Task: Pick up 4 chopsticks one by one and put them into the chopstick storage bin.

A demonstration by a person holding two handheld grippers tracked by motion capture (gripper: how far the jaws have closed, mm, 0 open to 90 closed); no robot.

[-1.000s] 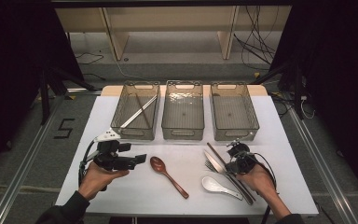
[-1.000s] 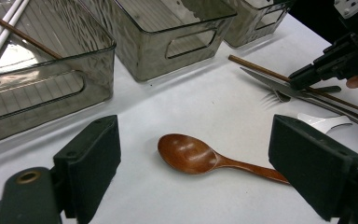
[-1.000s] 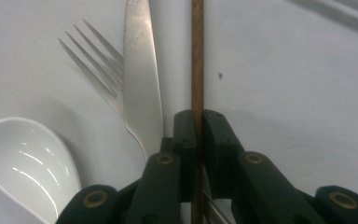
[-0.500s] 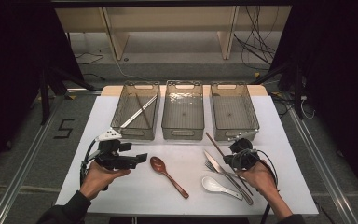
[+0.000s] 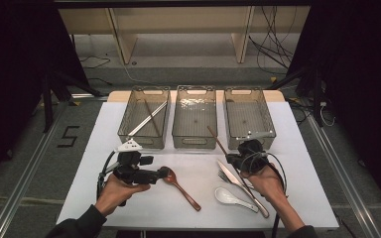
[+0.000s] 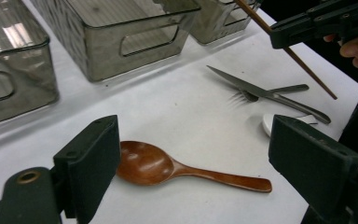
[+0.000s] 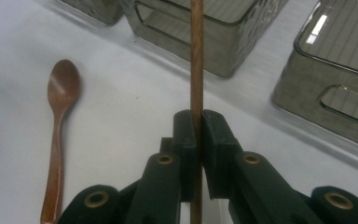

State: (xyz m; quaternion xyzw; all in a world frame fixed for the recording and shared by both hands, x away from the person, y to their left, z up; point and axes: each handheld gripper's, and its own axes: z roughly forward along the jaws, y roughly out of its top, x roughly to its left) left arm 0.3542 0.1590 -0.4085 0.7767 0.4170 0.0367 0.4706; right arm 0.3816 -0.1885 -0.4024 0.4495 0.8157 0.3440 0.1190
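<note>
A: What is sorted so far?

B: The far-left bin (image 5: pixel 145 115) holds two sticks. The middle bin (image 5: pixel 194 116) and right bin (image 5: pixel 249 115) look empty.

A: What is left?

B: The left gripper (image 5: pixel 161 174), jaws wide apart, sits by the wooden spoon (image 6: pixel 168 168). The knife (image 5: pixel 242 184), fork (image 5: pixel 226 177) and white spoon (image 5: pixel 232 198) wait near the right.

A: And the right gripper (image 7: pixel 196 135)?

B: It pinches a thin brown chopstick (image 7: pixel 196 56), up off the table.

The chopstick (image 7: pixel 196 56) is plain brown wood, pinched between matte black jaws with brass-coloured rivets. The spoon (image 6: pixel 168 168) is glossy reddish brown. The knife (image 5: pixel 238 178) and fork (image 6: pixel 270 91) are silvery steel, the ladle (image 5: pixel 230 197) white. Three bins (image 5: pixel 194 119) are smoky grey, see-through, on a white table (image 5: pixel 297 163).
</note>
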